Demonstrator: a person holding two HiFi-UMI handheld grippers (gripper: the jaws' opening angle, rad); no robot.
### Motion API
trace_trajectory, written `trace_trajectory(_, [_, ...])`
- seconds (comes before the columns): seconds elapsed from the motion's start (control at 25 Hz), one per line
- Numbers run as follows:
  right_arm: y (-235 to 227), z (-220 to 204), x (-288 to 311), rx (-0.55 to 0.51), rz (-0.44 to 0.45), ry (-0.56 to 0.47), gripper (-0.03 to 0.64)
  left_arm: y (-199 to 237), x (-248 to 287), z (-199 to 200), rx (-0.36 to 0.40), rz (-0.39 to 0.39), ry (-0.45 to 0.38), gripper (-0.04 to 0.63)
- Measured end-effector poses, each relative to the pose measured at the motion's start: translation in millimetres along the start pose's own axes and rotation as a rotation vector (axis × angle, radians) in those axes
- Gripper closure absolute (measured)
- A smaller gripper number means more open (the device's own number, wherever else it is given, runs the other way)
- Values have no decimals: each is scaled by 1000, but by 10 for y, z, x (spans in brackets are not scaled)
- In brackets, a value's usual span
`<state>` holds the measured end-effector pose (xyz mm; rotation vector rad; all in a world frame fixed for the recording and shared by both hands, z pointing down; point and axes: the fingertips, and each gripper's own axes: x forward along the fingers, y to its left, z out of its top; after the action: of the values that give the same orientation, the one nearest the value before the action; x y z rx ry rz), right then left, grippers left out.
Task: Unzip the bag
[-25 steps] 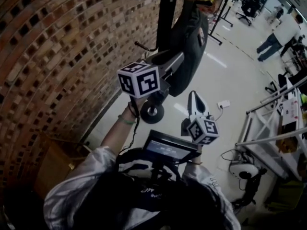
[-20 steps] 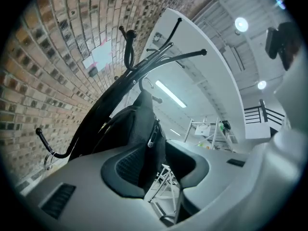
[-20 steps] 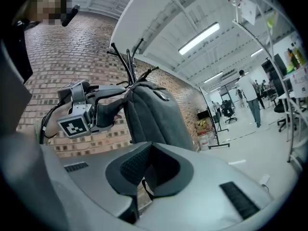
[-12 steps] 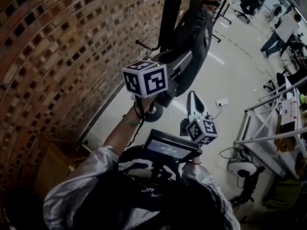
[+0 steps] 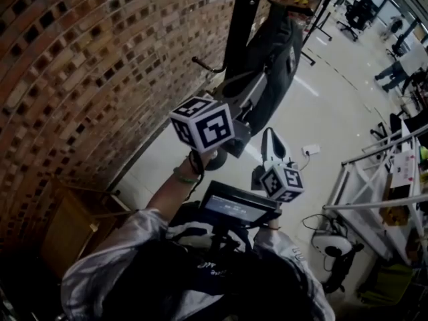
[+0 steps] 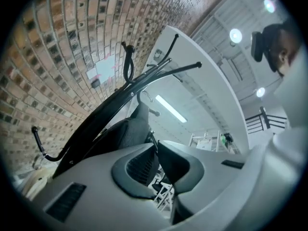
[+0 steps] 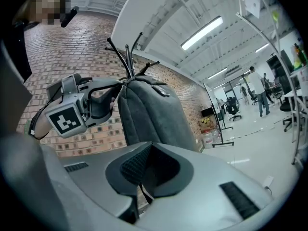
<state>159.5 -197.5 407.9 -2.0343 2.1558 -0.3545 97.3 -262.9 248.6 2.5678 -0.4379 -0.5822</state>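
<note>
Dk grey bag [image 5: 271, 65] hangs upright on black coat stand [image 5: 242, 19], close beside brick wall [image 5: 80, 79], over pale floor [image 5: 321, 112]. L gripper [image 6: 155, 147] is raised to the bag's upper part, pointing slightly up. Its jaws have just been closing and are now narrow, tips meeting on a thin dark zip tab [image 6: 152, 137] that sticks up out of the pinch. The pads spread a bit lower down, w/ background showing through the gap. Rt gripper view confirms: L jaws sit at the bag's top edge, just under where the stand's hooks fan out. L marker cube [image 5: 202, 124] faces the head cam, forearm [image 5: 175, 179] below it. R gripper [image 7: 151, 146] is held about level, lower than L, near the bag's lower end but apart from it in head view. Its jaws are together at the tips w/ nothing seen pinched. A thin dark strand [image 7: 139, 196] shows in the slot under the pads; can't tell what it belongs to. The bag fills the R view straight ahead beyond the jaws. Bkgd: white metal rack [image 5: 374, 172] at right, persons [image 5: 401, 65] far across the floor.
</note>
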Motion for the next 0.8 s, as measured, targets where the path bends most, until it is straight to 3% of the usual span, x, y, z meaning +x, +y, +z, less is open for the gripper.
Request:
trace_trajectory(0.08, [-48,-11,11,13,8,4,626,-43,-5,46,-25,-17,-33,565])
trace_trajectory(0.24, [-135,-43,17,13,11,24,626,-23,54,-23,-3,1,5,564])
trace_trajectory(0.52, [-150,-24,36,1,55,38,626,-55,-4,-105,-110,11,26,554])
trace_trajectory(0.6, [-203,-39,43,8,52,37,626,-25,-22,-93,-75,47,22,518])
trace_trajectory(0.68, [-238,-53,52,14,55,37,626,18,-25,-70,30,111,37,469])
trace_trajectory(0.8, [-255,-64,56,20,68,42,626,32,12,-98,108,163,76,468])
